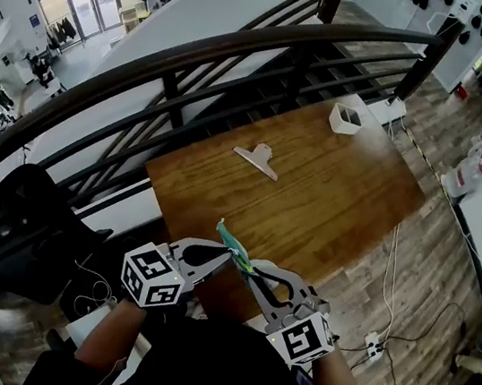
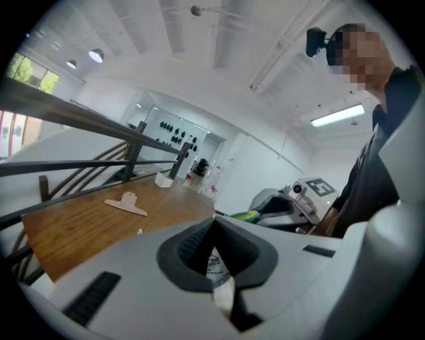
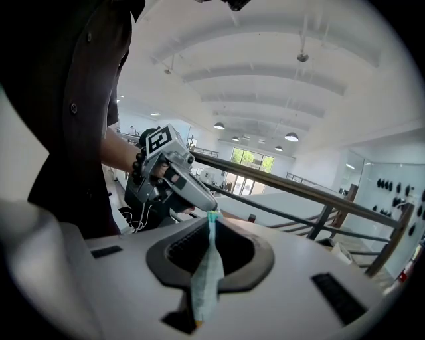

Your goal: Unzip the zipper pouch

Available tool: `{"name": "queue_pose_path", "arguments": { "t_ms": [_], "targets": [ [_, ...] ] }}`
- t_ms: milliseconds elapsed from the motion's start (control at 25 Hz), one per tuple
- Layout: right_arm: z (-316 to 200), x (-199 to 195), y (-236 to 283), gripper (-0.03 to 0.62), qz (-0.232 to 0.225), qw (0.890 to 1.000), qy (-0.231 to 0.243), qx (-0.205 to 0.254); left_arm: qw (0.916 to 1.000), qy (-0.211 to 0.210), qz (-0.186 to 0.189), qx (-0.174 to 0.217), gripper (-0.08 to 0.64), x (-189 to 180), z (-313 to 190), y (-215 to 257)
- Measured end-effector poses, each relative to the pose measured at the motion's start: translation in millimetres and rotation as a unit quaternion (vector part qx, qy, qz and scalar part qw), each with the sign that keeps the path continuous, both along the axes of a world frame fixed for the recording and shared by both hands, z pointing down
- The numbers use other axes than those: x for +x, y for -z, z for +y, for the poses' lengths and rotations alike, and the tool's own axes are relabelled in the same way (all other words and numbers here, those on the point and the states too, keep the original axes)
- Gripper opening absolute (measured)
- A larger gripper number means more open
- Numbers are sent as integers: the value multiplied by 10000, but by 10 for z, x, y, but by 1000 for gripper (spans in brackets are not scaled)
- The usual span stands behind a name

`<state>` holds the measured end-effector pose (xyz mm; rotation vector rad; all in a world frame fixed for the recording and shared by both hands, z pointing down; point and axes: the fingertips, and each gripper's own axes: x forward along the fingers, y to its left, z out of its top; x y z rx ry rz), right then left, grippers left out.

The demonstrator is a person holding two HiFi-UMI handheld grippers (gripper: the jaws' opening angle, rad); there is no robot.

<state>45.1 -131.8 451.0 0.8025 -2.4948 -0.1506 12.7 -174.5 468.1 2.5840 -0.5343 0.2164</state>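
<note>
- The pouch (image 1: 231,242), thin and teal, hangs in the air between the two grippers, above the near edge of the desk (image 1: 349,195) and not touching it.
- The left gripper (image 1: 226,254) has its jaws closed on the pouch. In its own view a thin white printed strip (image 2: 216,267) is pinched between them.
- The right gripper (image 1: 249,273) has its jaws closed on the pouch too. In its own view a narrow teal edge (image 3: 208,265) is clamped between them and runs up past the tips.
- The two grippers meet tip to tip, left and right of the pouch, each with its marker cube toward the person.
- Whether the zipper is open or shut cannot be made out.
- A pale clip (image 1: 257,159) lies flat near the middle of the desk.
- A small white box (image 1: 346,119) stands at the far corner, well apart from the clip.
- A dark railing (image 1: 199,54) curves behind the desk.
</note>
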Motion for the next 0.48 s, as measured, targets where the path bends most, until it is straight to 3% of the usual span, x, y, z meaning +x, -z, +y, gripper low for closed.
{"name": "queue_pose_path", "arguments": {
  "t_ms": [200,480],
  "targets": [
    [-21,8,-23,28,69,10000,-18,16,9999,20,-64,83,12,-2,-18,5],
    [-55,48,21,26,41,9999,-47,88,9990,377,-222,86,12,-112,-141,-65]
  ]
}}
